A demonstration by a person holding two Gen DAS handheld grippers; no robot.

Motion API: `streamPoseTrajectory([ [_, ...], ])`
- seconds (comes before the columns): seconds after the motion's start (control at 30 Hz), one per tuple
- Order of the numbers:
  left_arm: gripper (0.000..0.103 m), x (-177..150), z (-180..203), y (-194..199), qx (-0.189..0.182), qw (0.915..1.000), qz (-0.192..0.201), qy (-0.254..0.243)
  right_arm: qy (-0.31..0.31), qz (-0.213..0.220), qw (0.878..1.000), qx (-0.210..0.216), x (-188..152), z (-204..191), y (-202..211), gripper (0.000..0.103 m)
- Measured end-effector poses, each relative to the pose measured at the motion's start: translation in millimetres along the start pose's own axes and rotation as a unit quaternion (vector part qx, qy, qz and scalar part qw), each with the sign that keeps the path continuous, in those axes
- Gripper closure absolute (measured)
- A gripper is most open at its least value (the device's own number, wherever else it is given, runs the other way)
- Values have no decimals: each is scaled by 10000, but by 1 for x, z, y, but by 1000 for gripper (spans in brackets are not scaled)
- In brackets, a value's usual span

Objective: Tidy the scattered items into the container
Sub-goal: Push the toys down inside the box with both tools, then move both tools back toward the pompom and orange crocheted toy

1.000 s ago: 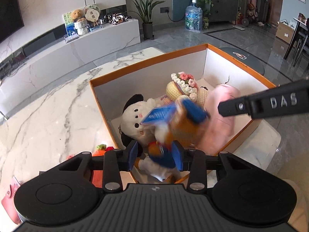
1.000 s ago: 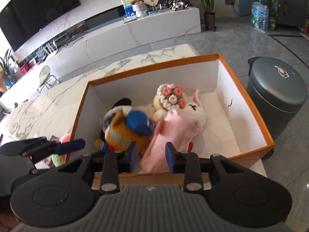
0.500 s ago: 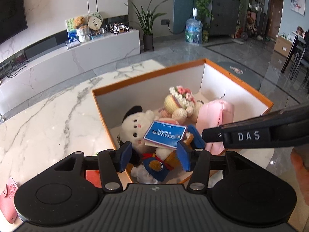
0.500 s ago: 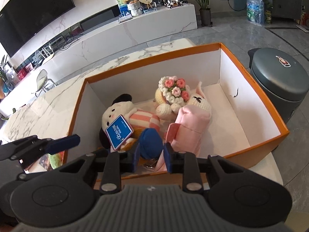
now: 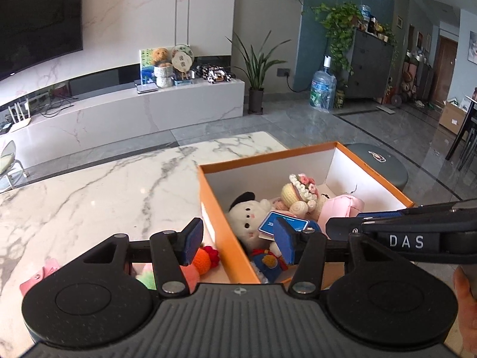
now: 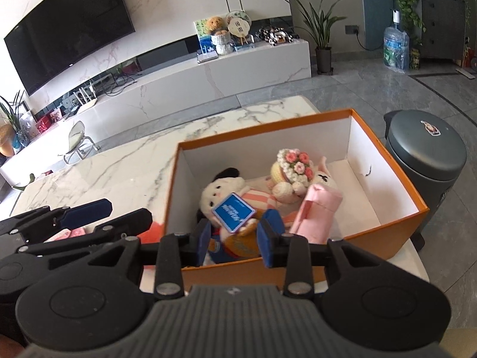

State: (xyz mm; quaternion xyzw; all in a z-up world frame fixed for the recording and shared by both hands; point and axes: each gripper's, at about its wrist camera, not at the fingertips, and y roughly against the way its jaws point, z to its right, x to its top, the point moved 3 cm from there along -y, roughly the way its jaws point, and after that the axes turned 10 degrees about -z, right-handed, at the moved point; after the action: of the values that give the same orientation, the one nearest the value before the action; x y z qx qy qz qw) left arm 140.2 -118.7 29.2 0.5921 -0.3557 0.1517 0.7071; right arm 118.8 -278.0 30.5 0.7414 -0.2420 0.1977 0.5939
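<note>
The orange box [image 6: 387, 226] sits at the marble table's [image 5: 89, 197] right end w/ several plush toys inside: a white one [image 6: 222, 192], a crochet doll w/ flower hat [image 6: 293, 164], a pink piece [image 6: 320, 211] and an orange-and-blue toy w/ blue tag [image 6: 235, 238] piled at the near wall. Outside, just left of the box, an orange crochet item [image 5: 205, 258] and other bits lie on the table – prob. what's left to tidy. Left gripper [image 5: 237, 240] is spread, empty, straddling the box wall; right gripper [image 6: 237, 238] is spread above the toy, gripping nothing.
</note>
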Motion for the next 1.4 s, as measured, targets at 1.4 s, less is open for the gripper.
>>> streamPoseTrajectory([
  [1.4, 42, -113, -163, 27, 697, 9873, -257, 1403, 1579, 125, 9844, -761, -96, -189, -65, 56],
])
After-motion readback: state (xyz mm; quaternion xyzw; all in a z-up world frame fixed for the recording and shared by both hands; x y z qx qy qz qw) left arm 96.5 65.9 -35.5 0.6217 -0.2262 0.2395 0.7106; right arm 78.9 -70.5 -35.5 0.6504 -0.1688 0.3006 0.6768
